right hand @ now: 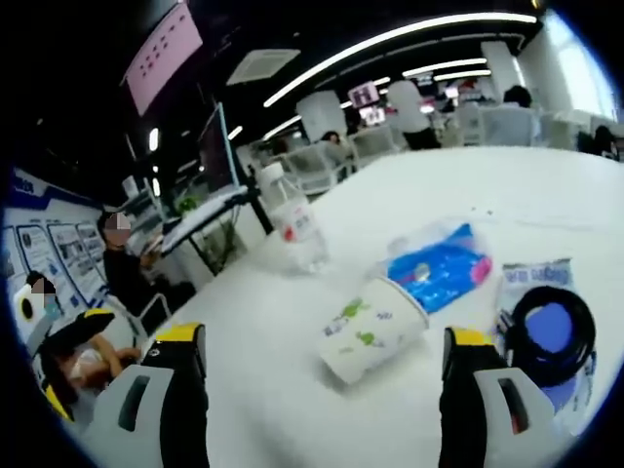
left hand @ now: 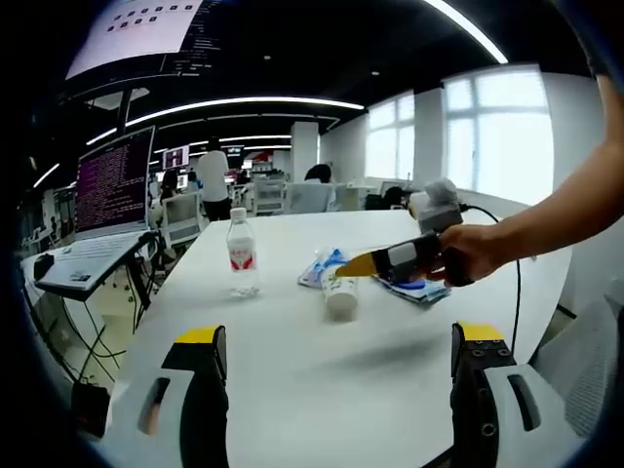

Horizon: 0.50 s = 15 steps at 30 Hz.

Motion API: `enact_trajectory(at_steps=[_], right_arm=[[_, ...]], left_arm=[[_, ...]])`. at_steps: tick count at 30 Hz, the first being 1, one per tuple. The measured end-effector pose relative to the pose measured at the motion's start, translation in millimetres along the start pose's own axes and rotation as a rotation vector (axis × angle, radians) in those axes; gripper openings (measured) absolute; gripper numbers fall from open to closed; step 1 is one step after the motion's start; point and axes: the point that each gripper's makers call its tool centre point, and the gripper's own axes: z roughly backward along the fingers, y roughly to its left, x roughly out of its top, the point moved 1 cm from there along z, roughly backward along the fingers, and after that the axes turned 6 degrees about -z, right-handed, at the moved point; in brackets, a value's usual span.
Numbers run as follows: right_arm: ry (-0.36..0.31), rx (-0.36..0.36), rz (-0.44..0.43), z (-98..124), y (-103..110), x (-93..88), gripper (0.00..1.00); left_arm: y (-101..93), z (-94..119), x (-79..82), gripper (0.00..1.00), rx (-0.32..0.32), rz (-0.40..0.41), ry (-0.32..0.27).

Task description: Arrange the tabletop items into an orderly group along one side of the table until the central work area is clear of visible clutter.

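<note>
On the white table [left hand: 292, 361] a clear water bottle [left hand: 241, 255] with a red label stands upright. To its right a white paper cup [left hand: 341, 292] lies on its side against a blue packet [left hand: 320, 265]. My left gripper [left hand: 336, 390] is open, low over the near table edge and well short of the cup. My right gripper [left hand: 359, 264], held by a hand, reaches in from the right just above the cup. In the right gripper view its jaws [right hand: 322, 390] stand open, with the cup [right hand: 370, 330] just ahead between them, the blue packet [right hand: 439, 265] behind, and the bottle [right hand: 292, 229] further left.
A black ring [right hand: 551, 327] lies on a pale packet at the right, seen as a flat packet [left hand: 414, 289] under the hand. A laptop [left hand: 93, 261] on a stand and a monitor [left hand: 114, 180] stand off the table's left edge. People sit at desks behind.
</note>
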Motion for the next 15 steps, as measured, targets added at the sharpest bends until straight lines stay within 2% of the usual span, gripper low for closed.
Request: enact_trajectory(at_steps=[1, 5, 10, 13, 15], right_arm=[[0.000, 0.004, -0.007, -2, 0, -0.6, 0.90], [-0.028, -0.025, -0.009, -5, -3, 1.2, 0.95], [-0.002, -0.037, -0.012, -12, -7, -2.6, 0.94], [-0.014, -0.050, -0.030, -15, -11, 1.3, 0.94], [-0.015, -0.064, -0.074, -19, -13, 2.7, 0.94]], left_arm=[[0.0, 0, 0.3, 0.96, 0.000, 0.001, -0.002], [0.4, 1, 0.8, 0.96, 0.002, 0.003, -0.005], [0.9, 1, 1.1, 0.96, 0.004, 0.007, -0.008], [0.7, 1, 1.5, 0.96, 0.004, 0.008, -0.009], [0.9, 1, 1.6, 0.96, 0.005, 0.008, -0.009]])
